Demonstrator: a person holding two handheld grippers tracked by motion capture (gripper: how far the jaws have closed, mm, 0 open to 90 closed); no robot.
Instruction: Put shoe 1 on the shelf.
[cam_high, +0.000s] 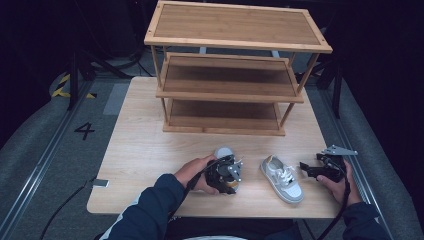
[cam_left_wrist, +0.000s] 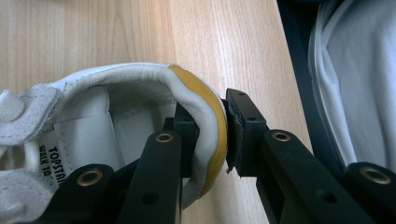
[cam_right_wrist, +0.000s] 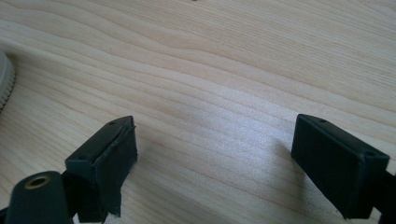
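Left hand-held gripper (cam_high: 231, 169), high view: near front edge of counter (cam_high: 140, 150), left of centre, gripped by left hand (cam_high: 196, 172); dark sleeve entering from bottom. Set over heel of first shoe (cam_high: 223, 152), grey toe alone protruding beyond it, pointing toward the rack. Second shoe (cam_high: 283, 178): white and grey sneaker with white laces, lying just right of the left hand-held gripper, apart from it, toe toward front edge. Right hand-held gripper (cam_high: 306, 169): at right edge of counter, held in right hand (cam_high: 340, 185), grey three-cornered plate on top, black jaws aimed left toward second shoe, near but not touching. Three-tier wooden shoe rack (cam_high: 235, 67): at far half of counter, all tiers bare.

Left gripper view: left hand-held gripper (cam_left_wrist: 227, 135) clamped on heel collar of first shoe (cam_left_wrist: 140, 93); one jaw inside the opening, the other outside, white padded rim with yellow-ochre heel patch pinched between. Printed insole and white lace ends at lower left. Pale wood counter (cam_left_wrist: 224, 42) beneath; white fabric past counter edge at right.

Right gripper view: right hand-held gripper (cam_right_wrist: 212, 158) with jaws wide apart, nothing between, over bare counter (cam_right_wrist: 224, 70). Ribbed grey sole edge of second shoe (cam_right_wrist: 5, 79) at far left margin, clear of jaws.
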